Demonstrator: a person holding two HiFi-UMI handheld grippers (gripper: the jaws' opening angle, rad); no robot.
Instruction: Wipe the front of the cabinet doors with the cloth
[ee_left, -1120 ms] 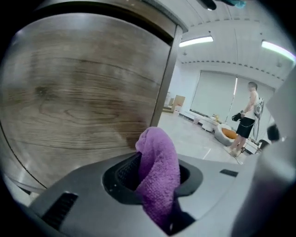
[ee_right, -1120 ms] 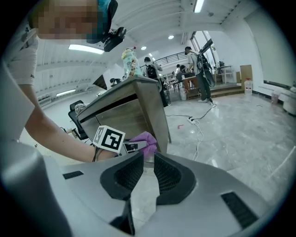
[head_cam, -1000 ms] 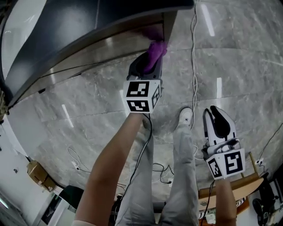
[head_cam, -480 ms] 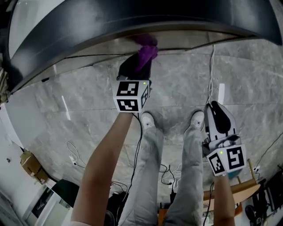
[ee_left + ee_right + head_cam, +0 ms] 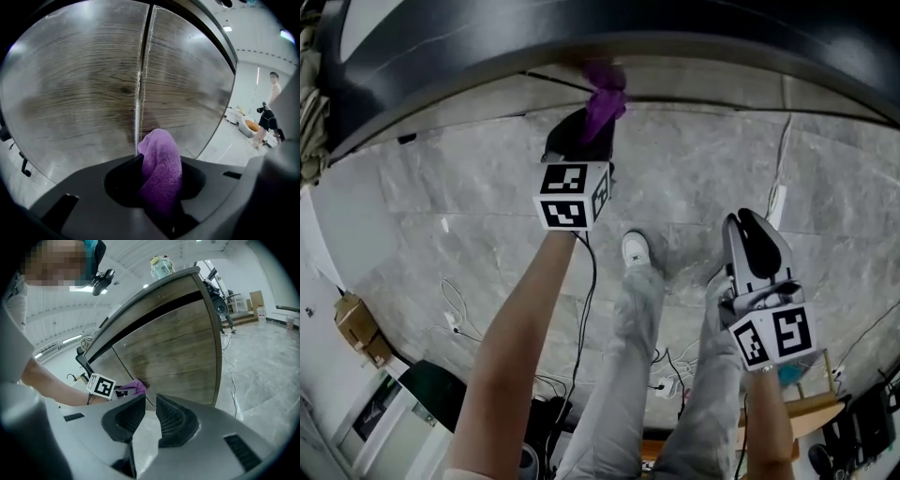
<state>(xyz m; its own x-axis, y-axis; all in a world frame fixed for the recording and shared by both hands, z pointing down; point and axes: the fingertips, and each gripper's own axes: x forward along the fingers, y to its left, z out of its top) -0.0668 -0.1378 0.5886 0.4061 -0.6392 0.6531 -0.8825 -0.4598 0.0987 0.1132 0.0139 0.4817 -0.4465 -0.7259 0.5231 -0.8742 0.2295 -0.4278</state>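
We've got the left gripper (image 5: 584, 139) clenched on the purple cloth (image 5: 161, 164). The cloth pokes out past the jaws & seems to touch the cabinet doors (image 5: 79, 93) at the seam between them, low centre of the left gripper view. The right gripper (image 5: 151, 416), lower right in the head view, has its jaws slightly apart w/ nothing in them. We'd say wiping's under way. No clear wiped marks show, so prob. most of both fronts is left.
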